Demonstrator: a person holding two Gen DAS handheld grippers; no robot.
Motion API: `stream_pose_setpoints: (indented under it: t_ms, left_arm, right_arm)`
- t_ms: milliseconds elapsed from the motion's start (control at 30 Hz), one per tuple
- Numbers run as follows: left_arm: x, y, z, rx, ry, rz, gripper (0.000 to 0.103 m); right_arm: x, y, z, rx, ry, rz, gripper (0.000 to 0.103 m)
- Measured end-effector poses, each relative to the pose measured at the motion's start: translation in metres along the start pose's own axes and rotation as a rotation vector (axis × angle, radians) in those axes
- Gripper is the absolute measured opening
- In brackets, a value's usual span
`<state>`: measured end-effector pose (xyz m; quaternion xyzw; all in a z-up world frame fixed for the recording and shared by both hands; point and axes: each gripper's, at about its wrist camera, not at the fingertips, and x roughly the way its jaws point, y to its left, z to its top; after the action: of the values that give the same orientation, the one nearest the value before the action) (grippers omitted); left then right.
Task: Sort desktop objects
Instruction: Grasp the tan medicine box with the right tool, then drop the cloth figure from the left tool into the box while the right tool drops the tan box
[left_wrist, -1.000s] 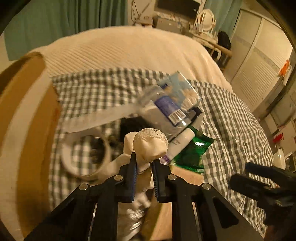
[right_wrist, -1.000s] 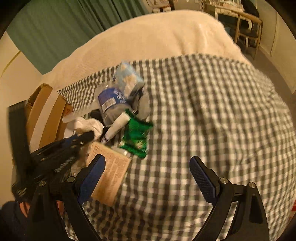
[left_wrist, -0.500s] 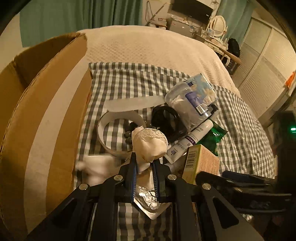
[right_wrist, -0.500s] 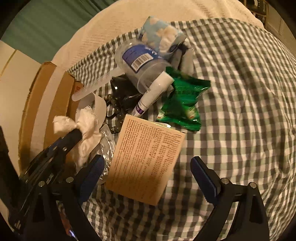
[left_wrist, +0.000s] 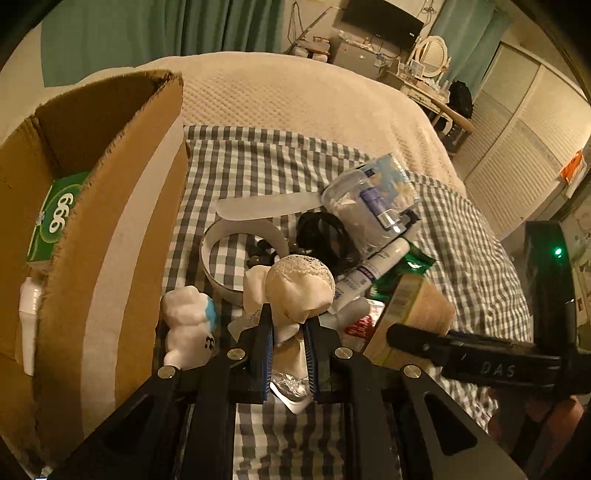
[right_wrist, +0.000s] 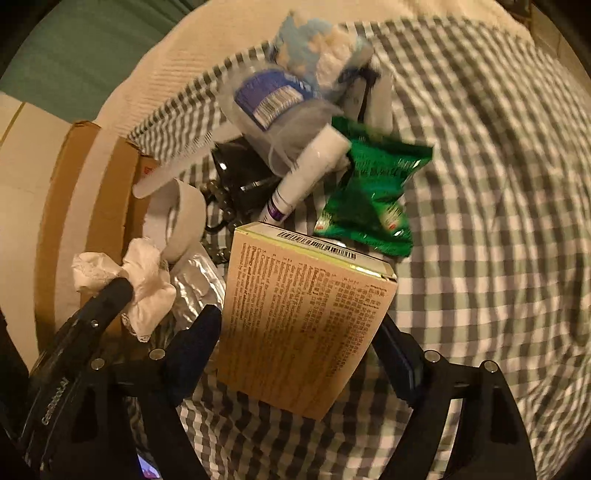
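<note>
Already two things are under way at once. The left gripper (left_wrist: 288, 343) pinches a cream lace-trimmed cloth bundle (left_wrist: 299, 291), its jaws pressed close on the gathered neck of the fabric, and carries it above the clutter, just beside the open cardboard box (left_wrist: 110, 206) that stands at the left edge of the checked cloth (right_wrist: 480, 221) on the bed. Inside the box a green carton (left_wrist: 55, 218) already lies, so the box looks to be the place for sorted things.

The right gripper (right_wrist: 299, 354) straddles a tan printed carton (right_wrist: 306, 321) lying on the checked cloth at the near edge of the pile. Its jaws have just been closing, with the carton between them; whether the pads press on its sides yet I cannot tell.

Behind the carton lie a green snack packet (right_wrist: 373, 192), a white tube (right_wrist: 306, 173), a clear plastic jar (right_wrist: 280, 110) and a roll of white tape (left_wrist: 236, 251).

My reading: the cloth bundle needs carrying over the box wall and letting go inside, while the right gripper must finish closing squarely on the carton's sides before lifting, since a broad, flat box could twist out of a loose hold.
</note>
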<state>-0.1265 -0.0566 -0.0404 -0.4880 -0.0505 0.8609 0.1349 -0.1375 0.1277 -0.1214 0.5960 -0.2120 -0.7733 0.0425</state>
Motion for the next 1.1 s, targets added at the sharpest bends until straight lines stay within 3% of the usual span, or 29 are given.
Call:
stream_pose_setpoints:
  t_ms: [300,567,900,1100]
  left_arm:
    - [-0.055,-0.018,0.019,0.061,-0.081,-0.059,0.015]
    - [-0.094,-0.022,0.039,0.031,-0.071,-0.133,0.015]
    - [-0.141,-0.027,0.062,0.117,-0.170,0.025,0.015]
    - [-0.180,-0.002,0.093,0.103,-0.194,0.050,0.015]
  right_arm:
    - [-0.063,-0.008,-0.002,-0.016,-0.105,-0.012,0.080]
    - [-0.126,0.021,-0.001,-0.097,-0.231,0.002,0.080]
    - [-0.174,0.072,0.005,-0.146,-0.324,0.037,0.080]
    - [-0.202,0.115,0.011,-0.159,-0.343,0.048,0.080]
